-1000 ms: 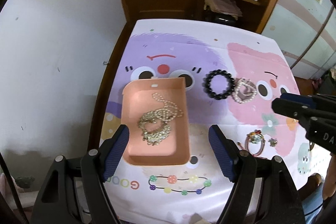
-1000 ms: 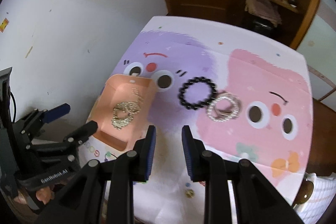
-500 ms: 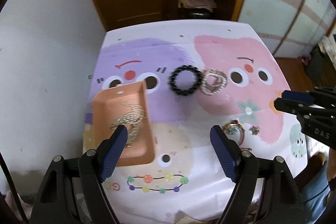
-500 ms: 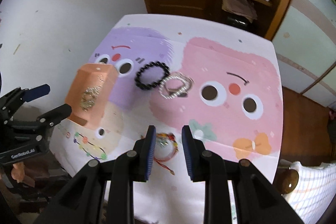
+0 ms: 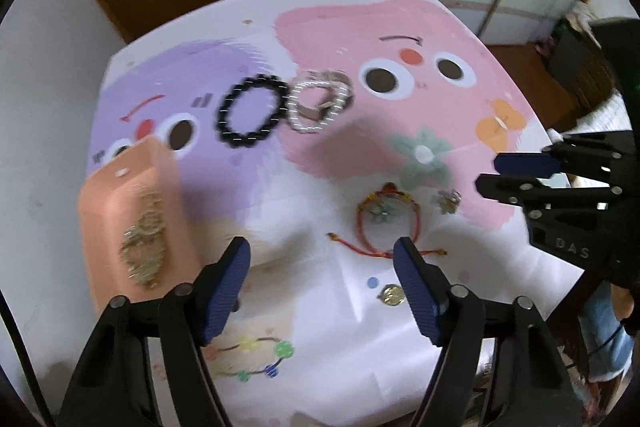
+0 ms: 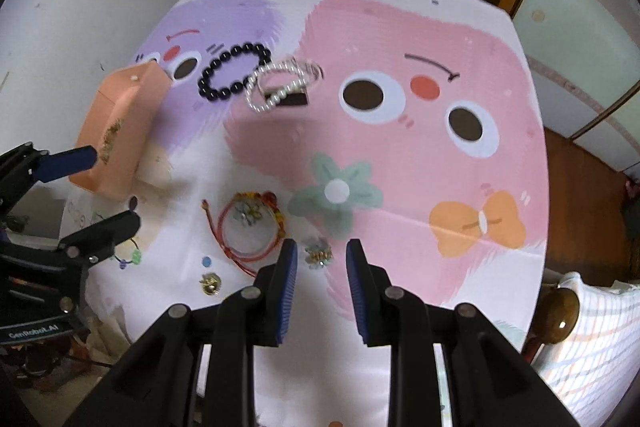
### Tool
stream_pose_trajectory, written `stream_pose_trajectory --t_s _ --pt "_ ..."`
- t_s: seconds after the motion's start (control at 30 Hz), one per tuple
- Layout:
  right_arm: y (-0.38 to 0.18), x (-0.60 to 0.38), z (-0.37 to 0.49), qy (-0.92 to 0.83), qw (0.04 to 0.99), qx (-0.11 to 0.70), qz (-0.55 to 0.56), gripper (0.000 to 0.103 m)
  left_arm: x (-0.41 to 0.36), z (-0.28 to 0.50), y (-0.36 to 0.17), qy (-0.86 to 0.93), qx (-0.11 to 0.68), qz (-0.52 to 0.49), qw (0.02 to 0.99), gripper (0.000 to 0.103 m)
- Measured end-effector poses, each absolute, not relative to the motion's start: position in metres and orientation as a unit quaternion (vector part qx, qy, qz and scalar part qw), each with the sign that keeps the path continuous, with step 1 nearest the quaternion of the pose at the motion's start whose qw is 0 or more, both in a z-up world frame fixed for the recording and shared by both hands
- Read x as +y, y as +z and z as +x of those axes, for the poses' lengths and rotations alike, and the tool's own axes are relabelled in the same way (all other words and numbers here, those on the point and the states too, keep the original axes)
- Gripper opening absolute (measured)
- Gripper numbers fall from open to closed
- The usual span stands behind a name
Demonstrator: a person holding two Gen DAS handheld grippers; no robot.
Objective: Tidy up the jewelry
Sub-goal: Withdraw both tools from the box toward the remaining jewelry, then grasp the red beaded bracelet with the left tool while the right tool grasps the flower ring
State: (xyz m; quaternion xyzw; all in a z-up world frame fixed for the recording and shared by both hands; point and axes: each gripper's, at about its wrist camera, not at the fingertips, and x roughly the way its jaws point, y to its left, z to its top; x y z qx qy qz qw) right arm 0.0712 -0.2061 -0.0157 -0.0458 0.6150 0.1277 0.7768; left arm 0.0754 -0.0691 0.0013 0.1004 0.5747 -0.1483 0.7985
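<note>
Pastel cartoon table (image 6: 440, 155) with jewelry in many colours

Tablecloth: purple and pink faces, green flower, orange bow. Peach tray (image 5: 120, 211) holds gold chain (image 5: 146, 247); black bead bracelet (image 6: 234, 75), white pearl bracelet (image 6: 280, 85), red cord bracelet (image 6: 248, 227); blue-padded black fingers (image 6: 286, 287).

three bracelets (image 6: 234, 75), one pink tray (image 6: 120, 123), three small charms (image 6: 318, 254)
</note>
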Motion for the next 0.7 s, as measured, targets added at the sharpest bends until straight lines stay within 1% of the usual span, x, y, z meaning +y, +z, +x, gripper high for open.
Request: stream_pose_trajectory --t_s 0.17,0.23,0.3,0.43,0.5,0.7 --pt "-0.036 -0.208 0.066 0.142 0.771 0.62 -0.038 0.025 -0.088 0.062 -0.018 -0.204 0.538 0.157 0.803 0.07" --pt "-0.043 -0.208 0.063 0.146 0.77 0.62 -0.037 0.025 -0.095 0.058 -0.025 -0.222 0.53 0.172 0.8 0.063" --pt "-0.051 -0.208 0.061 0.149 0.77 0.619 -0.042 0.025 -0.1 0.059 -0.033 -0.234 0.531 0.179 0.794 0.053" --pt "-0.064 -0.202 0.059 0.153 0.768 0.62 -0.058 0.025 -0.106 0.067 -0.046 -0.246 0.541 0.173 0.786 0.048" --pt "-0.07 -0.2 0.061 0.152 0.766 0.621 -0.063 0.025 -0.107 0.071 -0.049 -0.25 0.546 0.167 0.782 0.04" --pt "-0.074 -0.196 0.065 0.153 0.771 0.615 -0.061 0.024 -0.112 0.077 -0.055 -0.263 0.556 0.162 0.772 0.034"
